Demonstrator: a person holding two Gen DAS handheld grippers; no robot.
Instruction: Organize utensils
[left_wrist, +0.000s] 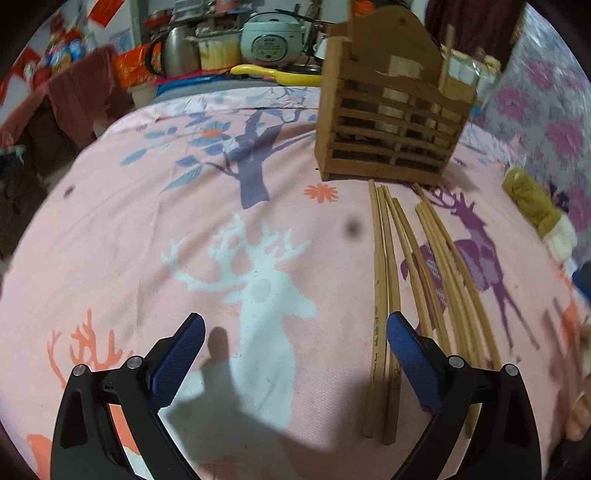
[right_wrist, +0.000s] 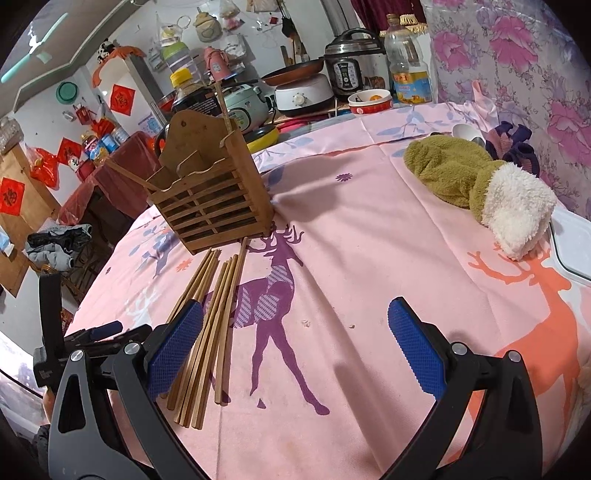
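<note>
A: Chopsticks (left_wrist: 406, 280) lie loose on the pink cloth (left_wrist: 147, 240), just in front of the wooden holder (left_wrist: 391, 122). None picked up yet, I'd say.

B: And the grippers?

A: Left gripper (left_wrist: 295, 354) spread wide, empty; the sticks lie by its right finger. Right gripper (right_wrist: 295, 347) likewise empty, sticks at its left finger.

B: Next?

A: Probably center one gripper over a stick and pinch.
</note>
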